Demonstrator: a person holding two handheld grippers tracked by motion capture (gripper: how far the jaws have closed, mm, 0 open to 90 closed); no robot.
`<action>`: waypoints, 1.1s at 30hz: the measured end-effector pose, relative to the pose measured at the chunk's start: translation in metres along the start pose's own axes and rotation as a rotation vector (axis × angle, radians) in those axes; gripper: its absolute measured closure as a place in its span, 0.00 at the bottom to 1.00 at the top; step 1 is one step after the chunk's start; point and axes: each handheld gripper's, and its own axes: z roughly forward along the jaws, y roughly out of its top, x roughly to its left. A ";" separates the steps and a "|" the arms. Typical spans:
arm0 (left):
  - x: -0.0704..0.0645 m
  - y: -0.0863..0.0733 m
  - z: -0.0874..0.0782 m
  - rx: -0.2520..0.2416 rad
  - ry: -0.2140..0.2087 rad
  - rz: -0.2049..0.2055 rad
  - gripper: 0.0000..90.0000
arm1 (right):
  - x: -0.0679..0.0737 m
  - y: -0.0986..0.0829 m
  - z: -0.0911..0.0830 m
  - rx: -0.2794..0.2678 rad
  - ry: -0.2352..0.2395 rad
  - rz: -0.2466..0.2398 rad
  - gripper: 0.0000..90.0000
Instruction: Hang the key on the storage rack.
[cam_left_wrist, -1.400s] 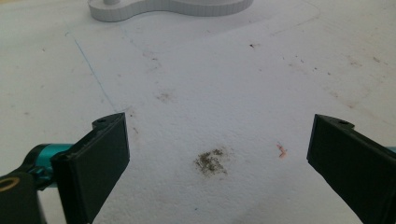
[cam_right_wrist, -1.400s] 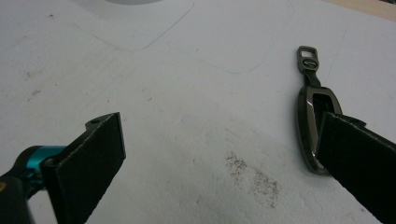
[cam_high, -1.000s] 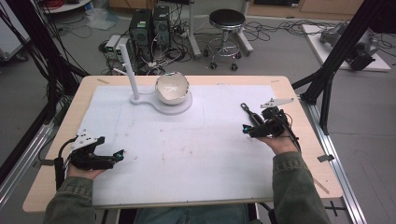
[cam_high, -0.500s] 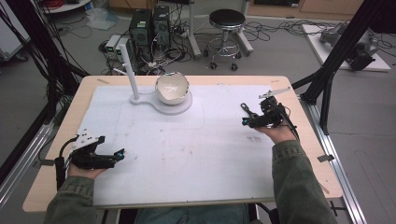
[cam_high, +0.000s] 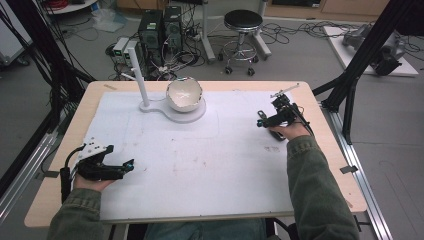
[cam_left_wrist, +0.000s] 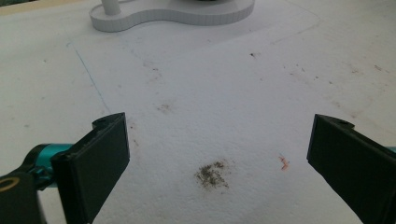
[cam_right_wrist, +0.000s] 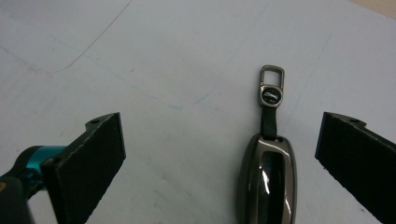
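Black fingers (cam_right_wrist: 219, 158) spread over key fob (cam_right_wrist: 267, 179).

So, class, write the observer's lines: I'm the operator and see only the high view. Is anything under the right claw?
Observer: Yes. A glossy dark grey oval key fob lies on the white mat, between the jaws of the open right claw.
Operator: Which way does it point?
Observer: Its short black strap and silver metal clasp point away from the claw.
Operator: And the left claw?
Observer: The left claw is open above a dark smudge, gripping nothing.
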 end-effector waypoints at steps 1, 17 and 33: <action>0.000 0.000 0.000 -0.002 0.000 -0.001 0.07 | -0.003 0.001 0.002 -0.001 0.003 0.012 0.01; 0.001 0.002 0.003 -0.006 -0.006 -0.010 0.07 | -0.031 0.009 0.037 0.144 -0.058 0.045 0.01; 0.002 0.001 0.005 0.008 -0.017 -0.002 0.07 | -0.037 0.004 0.059 0.249 -0.139 0.075 0.01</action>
